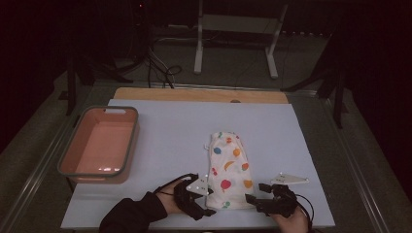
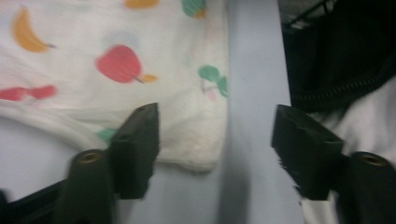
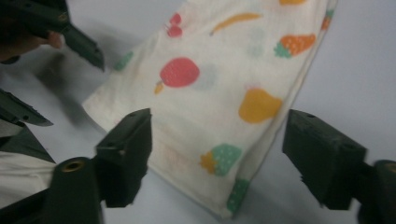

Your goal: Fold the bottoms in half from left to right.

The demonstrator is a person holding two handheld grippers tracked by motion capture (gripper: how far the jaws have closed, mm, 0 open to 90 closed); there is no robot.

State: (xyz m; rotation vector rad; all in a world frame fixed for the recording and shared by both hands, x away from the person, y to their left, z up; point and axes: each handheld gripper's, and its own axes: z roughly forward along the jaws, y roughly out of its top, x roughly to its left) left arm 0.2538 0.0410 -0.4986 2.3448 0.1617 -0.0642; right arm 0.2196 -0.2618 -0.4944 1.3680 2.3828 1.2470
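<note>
Cloth [image 1: 229, 170] lies long axis near-to-far, its near corners between left gripper [image 1: 206, 199] and right gripper [image 1: 252, 200], both spread, pinching nothing.

Cut off and blurred

The fruit-print cloth [image 2: 116, 70] runs past the left gripper view's top and left edges, its print blurred; the high view's bottom edge cuts the dark sleeve [image 1: 131, 216].

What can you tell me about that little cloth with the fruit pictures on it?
The cloth is cream-white soft fabric printed with red, orange and green fruit. It lies flat and folded into a long narrow shape on the pale blue table, right of the pink bin. Its far end looks bunched. The left gripper and right gripper sit at its near corners, jaws open, not pressing on it.
</note>
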